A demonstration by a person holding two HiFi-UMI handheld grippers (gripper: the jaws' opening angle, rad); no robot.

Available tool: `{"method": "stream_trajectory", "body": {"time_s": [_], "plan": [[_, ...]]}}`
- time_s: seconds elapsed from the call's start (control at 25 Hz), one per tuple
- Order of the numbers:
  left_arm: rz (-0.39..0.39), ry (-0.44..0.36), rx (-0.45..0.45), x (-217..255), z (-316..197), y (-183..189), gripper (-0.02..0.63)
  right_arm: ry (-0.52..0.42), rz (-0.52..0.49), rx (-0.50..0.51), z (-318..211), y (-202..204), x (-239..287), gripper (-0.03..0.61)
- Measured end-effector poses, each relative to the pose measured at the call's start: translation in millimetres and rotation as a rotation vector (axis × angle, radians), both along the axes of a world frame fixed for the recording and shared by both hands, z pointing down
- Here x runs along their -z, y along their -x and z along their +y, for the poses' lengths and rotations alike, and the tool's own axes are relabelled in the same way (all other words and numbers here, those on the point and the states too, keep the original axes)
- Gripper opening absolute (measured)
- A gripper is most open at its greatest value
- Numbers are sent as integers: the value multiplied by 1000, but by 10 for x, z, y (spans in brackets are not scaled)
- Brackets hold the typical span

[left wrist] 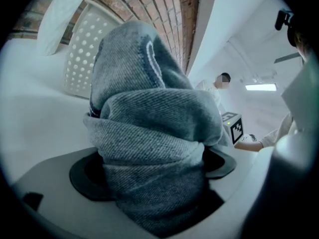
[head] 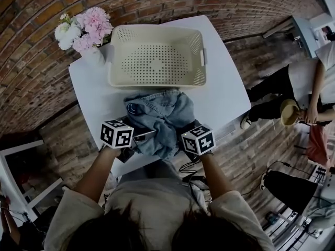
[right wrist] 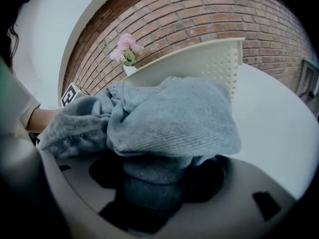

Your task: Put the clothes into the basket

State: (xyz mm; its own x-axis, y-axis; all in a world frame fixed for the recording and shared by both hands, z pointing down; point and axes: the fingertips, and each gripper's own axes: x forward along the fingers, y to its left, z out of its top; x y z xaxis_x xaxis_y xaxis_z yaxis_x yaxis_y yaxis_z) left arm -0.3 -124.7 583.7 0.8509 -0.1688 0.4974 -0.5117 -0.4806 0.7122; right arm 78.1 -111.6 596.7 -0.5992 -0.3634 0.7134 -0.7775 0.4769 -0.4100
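Note:
A blue denim garment (head: pixel 159 114) lies bunched on the white table (head: pixel 222 95), just in front of the empty cream perforated basket (head: pixel 112 61). My left gripper (head: pixel 140 137) is at the garment's near left side. In the left gripper view a thick wad of denim (left wrist: pixel 149 133) fills the gap of the left gripper (left wrist: pixel 154 176) and rises above it. My right gripper (head: pixel 180 133) is at the garment's near right side. There a fold of denim (right wrist: pixel 169 123) is pinched in the right gripper (right wrist: pixel 157 180). The jaw tips are hidden under cloth in both gripper views.
A white vase of pink and white flowers (head: pixel 84 30) stands at the table's far left corner, beside the basket. A brick wall runs behind the table. A person (head: pixel 293 95) sits to the right, off the table. Cables lie on the brick floor near my feet.

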Motion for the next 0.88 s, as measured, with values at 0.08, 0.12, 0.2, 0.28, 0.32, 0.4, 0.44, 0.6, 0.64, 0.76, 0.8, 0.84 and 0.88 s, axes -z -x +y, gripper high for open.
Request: {"method": "stream_trajectory", "body": {"time_s": [0.08,0.12,0.2,0.28,0.32,0.4,0.44,0.6,0.64,0.76,0.8,0.84,0.88], "plan": [[4,-24,-2,75,38,-23,518,-16,-2,-6,31,5,69,288],[9,-35,-1,117,54,-32,517,-25,-2,-9,44,6,111,285],[18,-60,3,213,86,-49,514,-49,-1,-15,71,5,206,279],[31,-87,7,331,119,-68,511,-75,1,-24,104,-6,325,275],[38,-102,9,400,134,-78,511,-89,2,-28,118,-14,394,275],[51,-137,11,557,158,-91,511,-122,5,-32,140,-28,551,273],[57,-157,12,645,167,-94,511,-141,6,-33,147,-31,637,273],[77,-236,20,1022,190,-92,511,-222,18,-28,158,-30,1018,273],[82,-254,22,1119,198,-90,511,-242,24,-26,164,-30,1117,273],[91,-304,31,1389,228,-74,511,-289,38,-18,184,-20,1389,273],[92,-320,34,1474,232,-67,511,-304,38,-15,184,-13,1472,273],[92,-337,37,1557,233,-61,511,-319,36,-13,181,-6,1552,273],[92,-353,40,1636,229,-54,511,-334,34,-11,173,0,1629,273]]}}
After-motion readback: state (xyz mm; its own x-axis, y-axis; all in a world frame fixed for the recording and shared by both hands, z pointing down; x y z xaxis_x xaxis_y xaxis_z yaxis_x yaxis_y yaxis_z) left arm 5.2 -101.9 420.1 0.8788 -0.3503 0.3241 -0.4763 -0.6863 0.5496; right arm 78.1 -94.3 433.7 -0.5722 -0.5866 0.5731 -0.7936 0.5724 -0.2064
